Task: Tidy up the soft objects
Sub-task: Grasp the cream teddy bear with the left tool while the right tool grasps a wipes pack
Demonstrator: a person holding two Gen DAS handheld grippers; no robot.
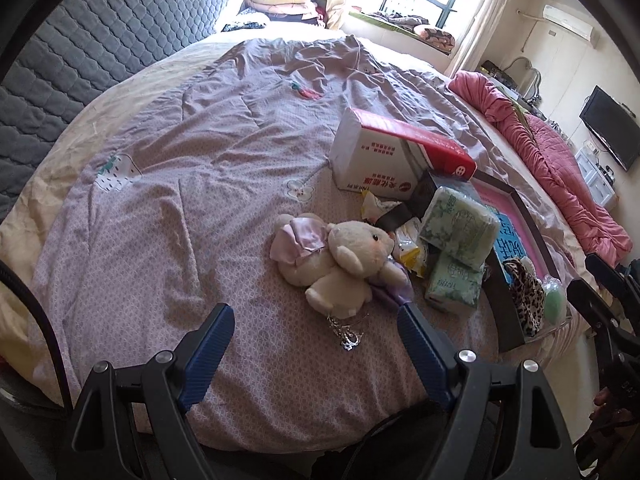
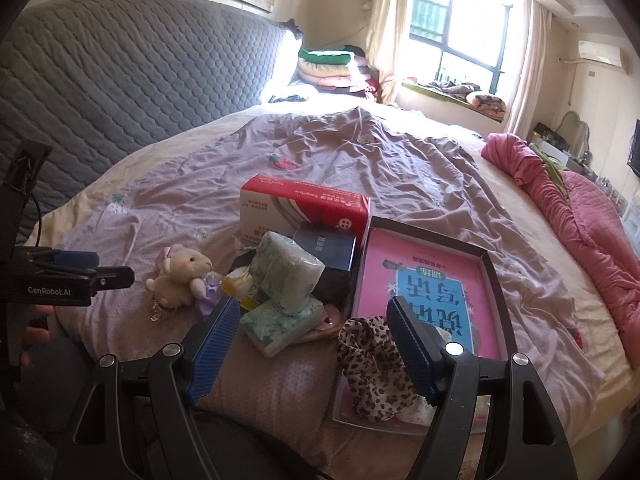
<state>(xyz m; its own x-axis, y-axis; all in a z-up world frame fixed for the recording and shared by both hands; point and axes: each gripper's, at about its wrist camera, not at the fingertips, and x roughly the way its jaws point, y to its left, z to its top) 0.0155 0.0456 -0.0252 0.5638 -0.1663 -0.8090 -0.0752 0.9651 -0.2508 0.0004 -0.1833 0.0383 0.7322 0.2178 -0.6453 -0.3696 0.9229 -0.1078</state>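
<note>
- Left wrist view: the left gripper was held wide and empty, just short of the plush bunny lying on the bedspread.
- Right wrist view: the right gripper was spread wide, empty, above the leopard-print cloth in the box lid.

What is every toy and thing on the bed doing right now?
left gripper: open, holding nothing
right gripper: open, holding nothing
plush toy: lying on its side on the bed
leopard cloth: crumpled, draped over the tray's near edge
tray: open, a pink book lying inside
red-and-white box: lying flat, closed
tissue packs: piled up, sealed
</note>
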